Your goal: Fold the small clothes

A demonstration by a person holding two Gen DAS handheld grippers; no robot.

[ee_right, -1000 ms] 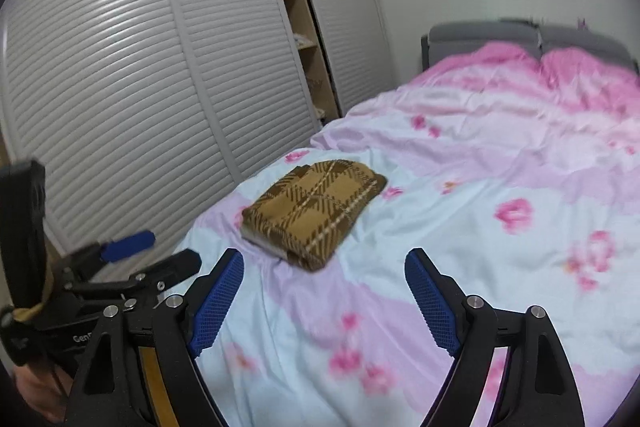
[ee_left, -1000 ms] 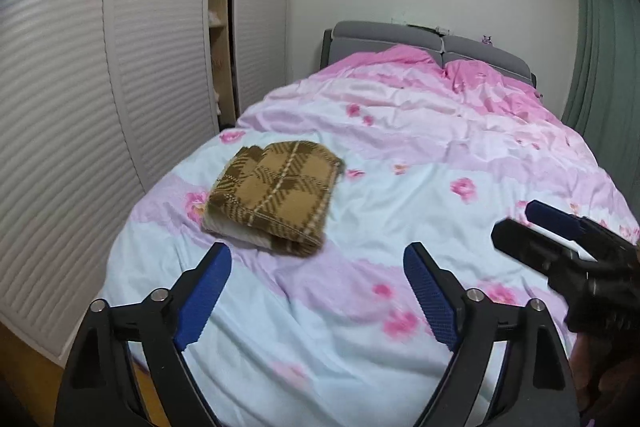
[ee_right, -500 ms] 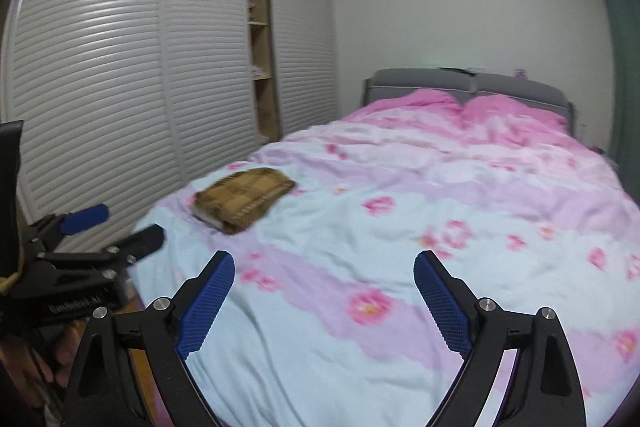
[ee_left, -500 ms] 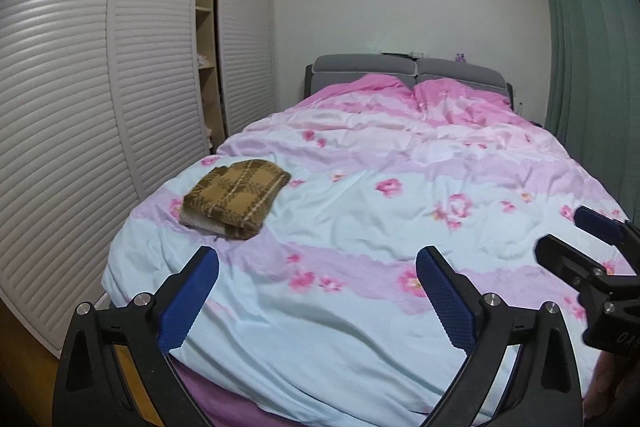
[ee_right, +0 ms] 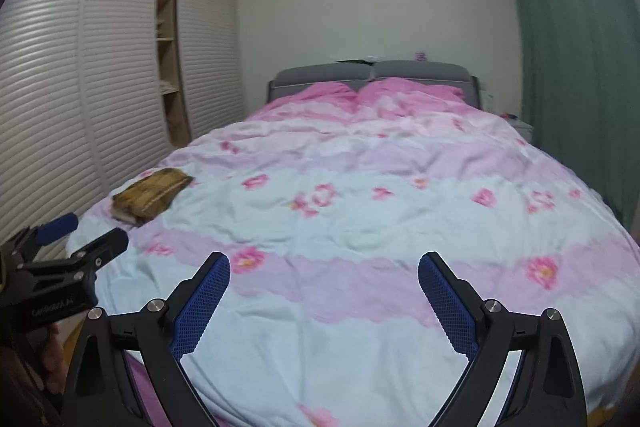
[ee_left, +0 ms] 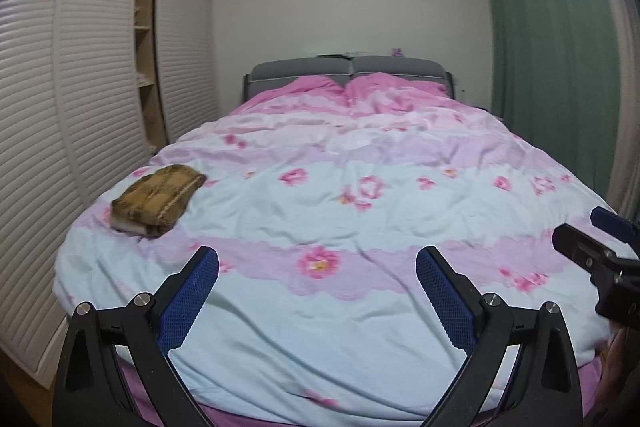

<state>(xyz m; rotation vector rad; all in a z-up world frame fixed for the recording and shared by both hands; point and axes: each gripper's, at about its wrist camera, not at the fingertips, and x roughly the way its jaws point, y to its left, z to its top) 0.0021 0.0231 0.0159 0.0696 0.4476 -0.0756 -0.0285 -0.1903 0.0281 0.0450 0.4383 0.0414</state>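
Observation:
A folded brown plaid garment (ee_left: 158, 201) lies on the left side of the pink and pale-blue flowered duvet (ee_left: 400, 307), near the bed's edge; the right wrist view shows the garment (ee_right: 150, 193) there too. My left gripper (ee_left: 317, 255) hovers over the foot of the bed, open and empty, well back from the garment. My right gripper (ee_right: 324, 259) hangs beside it to the right, its jaws opening with nothing between them. Each gripper shows in the other's view: the right gripper (ee_left: 580, 227) at the right edge, the left gripper (ee_right: 96, 229) at the lower left.
White louvred wardrobe doors (ee_left: 80, 107) run along the left of the bed, with an open shelf section (ee_left: 146, 67). A grey headboard (ee_left: 348, 65) stands at the far end. A green curtain (ee_left: 540, 47) hangs on the right. A hand (ee_right: 52, 359) holds the left gripper.
Both grippers have drawn back from the garment toward the foot of the bed and swung right, so the garment looks smaller and farther left. Both sets of jaws stand a little wider.

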